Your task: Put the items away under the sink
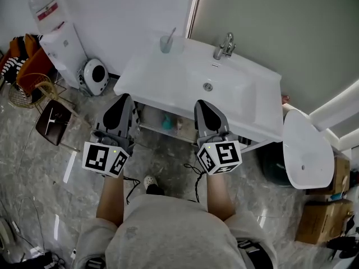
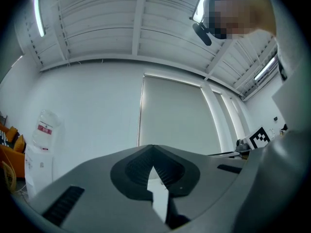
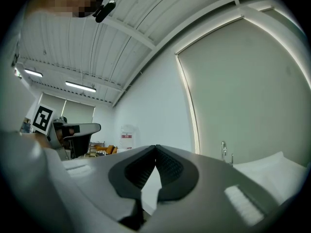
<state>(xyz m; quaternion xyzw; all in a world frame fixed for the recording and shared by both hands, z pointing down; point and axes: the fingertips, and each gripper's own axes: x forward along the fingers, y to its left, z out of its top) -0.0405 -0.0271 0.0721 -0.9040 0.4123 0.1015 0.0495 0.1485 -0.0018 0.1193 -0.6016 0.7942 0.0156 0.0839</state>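
In the head view a white sink (image 1: 162, 74) with a chrome tap (image 1: 224, 46) stands against the wall ahead of me. A glass with a toothbrush (image 1: 166, 42) sits on its back left corner. Under the sink, a low shelf holds a teal bottle (image 1: 166, 123) and other small items, mostly hidden by the basin and my grippers. My left gripper (image 1: 124, 98) and right gripper (image 1: 202, 103) point side by side toward the sink's front edge, a little short of it. Both are shut with nothing between the jaws, as the left gripper (image 2: 153, 147) and right gripper (image 3: 156, 147) show in their own views.
A water dispenser (image 1: 59, 38) and a round white appliance (image 1: 94, 76) stand at the left wall, with a dark stool (image 1: 53, 122) and a wire basket (image 1: 25, 91) nearby. A white toilet lid (image 1: 305, 150) and cardboard boxes (image 1: 322, 217) are at the right. The floor is glossy grey marble.
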